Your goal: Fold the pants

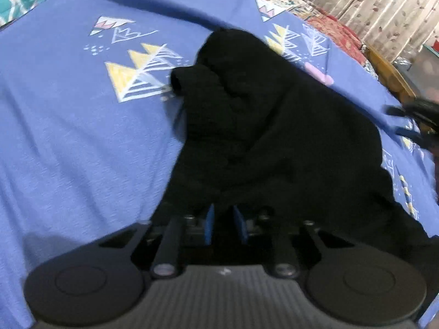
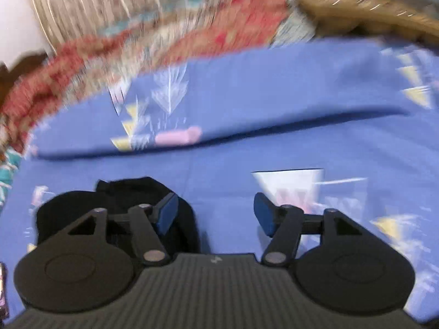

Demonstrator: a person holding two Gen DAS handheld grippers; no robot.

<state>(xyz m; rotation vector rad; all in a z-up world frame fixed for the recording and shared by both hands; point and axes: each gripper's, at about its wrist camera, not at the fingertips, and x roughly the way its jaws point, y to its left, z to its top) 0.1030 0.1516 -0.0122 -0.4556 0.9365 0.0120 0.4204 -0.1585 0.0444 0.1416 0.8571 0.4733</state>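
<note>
Black pants (image 1: 274, 126) lie bunched in a heap on the blue patterned sheet (image 1: 68, 123). My left gripper (image 1: 225, 223) sits at the heap's near edge. Its blue pads stand close together, and dark cloth fills the narrow gap between them. In the right wrist view, my right gripper (image 2: 216, 215) is open over bare blue sheet (image 2: 274, 150) with nothing between its pads. A rumpled end of the pants (image 2: 123, 194) lies under and behind its left finger. A blurred dark shape at the right edge of the left wrist view looks like the right gripper (image 1: 400, 120).
A raised fold in the sheet (image 2: 247, 134) runs across the bed beyond the right gripper. A red and cream patterned quilt (image 2: 164, 38) lies past the sheet, with a leaf-print curtain (image 1: 384, 8) behind. A wooden bed edge (image 1: 384, 65) runs along the far right.
</note>
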